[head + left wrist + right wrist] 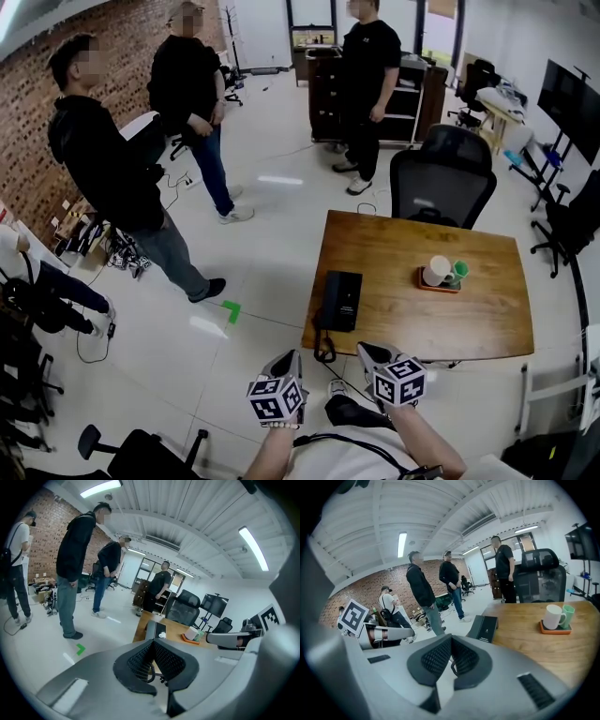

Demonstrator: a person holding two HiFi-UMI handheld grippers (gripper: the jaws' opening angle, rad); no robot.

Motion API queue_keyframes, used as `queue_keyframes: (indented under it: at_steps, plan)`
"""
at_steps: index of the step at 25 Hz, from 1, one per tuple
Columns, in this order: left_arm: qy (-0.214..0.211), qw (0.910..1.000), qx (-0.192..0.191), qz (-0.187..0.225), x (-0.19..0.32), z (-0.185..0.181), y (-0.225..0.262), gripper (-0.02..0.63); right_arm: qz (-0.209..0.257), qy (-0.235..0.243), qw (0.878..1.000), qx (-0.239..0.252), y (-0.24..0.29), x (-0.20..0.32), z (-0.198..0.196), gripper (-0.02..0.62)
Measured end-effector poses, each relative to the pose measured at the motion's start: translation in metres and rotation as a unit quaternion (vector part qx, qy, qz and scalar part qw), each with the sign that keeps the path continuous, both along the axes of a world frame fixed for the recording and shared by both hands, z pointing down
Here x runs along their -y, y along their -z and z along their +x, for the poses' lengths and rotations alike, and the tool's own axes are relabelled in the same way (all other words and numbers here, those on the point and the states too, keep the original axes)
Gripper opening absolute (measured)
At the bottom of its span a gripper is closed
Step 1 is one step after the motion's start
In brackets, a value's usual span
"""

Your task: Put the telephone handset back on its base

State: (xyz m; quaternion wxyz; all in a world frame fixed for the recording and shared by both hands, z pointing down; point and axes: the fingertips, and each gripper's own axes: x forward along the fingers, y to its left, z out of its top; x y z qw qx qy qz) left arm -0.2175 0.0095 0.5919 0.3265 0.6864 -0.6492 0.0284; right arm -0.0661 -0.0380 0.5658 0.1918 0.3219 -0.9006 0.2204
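The wooden table (pixel 469 319) stands just beyond both tools, its near edge running left to right ahead of the jaw tips. The black telephone (pixel 339 300) sits on the table's near left corner, close against the left edge. Its coiled cord (pixel 323 349) hangs over the near edge. The handset cannot be told apart from the base in any view. The left gripper (pixel 292 357) is clenched, tips meeting, with nothing grasped, and hangs off the table just short of the corner. The right gripper (pixel 365 350) is likewise clenched on nothing and sits at the near edge, right of the cord. Bare wood lies between the telephone and an orange tray (pixel 439 285) farther right, which bears a white mug (pixel 437 270) and a green cup (pixel 459 271). An office chair (pixel 442 183) closes the far side. Left of the table is open floor with a green marker (pixel 232 310). The nearest standing person (pixel 117 178) is well apart beyond it.
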Motion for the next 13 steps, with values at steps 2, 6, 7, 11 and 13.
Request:
queue_keyframes:
  at_steps: [2, 6, 7, 11, 13]
  plan:
    - [0.001, 1.0, 0.0, 0.0, -0.001, 0.001, 0.0, 0.0, 0.001, 0.002, 1.0, 0.001, 0.001, -0.001, 0.0, 0.005]
    - [-0.006, 1.0, -0.001, 0.002, 0.001, 0.008, 0.0, 0.0, 0.005, 0.001, 1.0, 0.0, 0.002, 0.0, 0.003, 0.005]
    - [-0.007, 1.0, -0.002, 0.002, 0.001, 0.01, 0.0, 0.0, 0.005, 0.002, 1.0, -0.001, 0.002, 0.0, 0.003, 0.005]
    - [-0.008, 1.0, -0.001, 0.004, 0.004, 0.014, 0.002, 0.0, 0.01, 0.006, 1.0, 0.0, 0.005, 0.001, 0.003, 0.005]
    - [-0.008, 1.0, 0.001, 0.005, 0.005, 0.015, 0.003, 0.0, 0.01, 0.008, 1.0, -0.001, 0.006, 0.002, 0.004, 0.005]
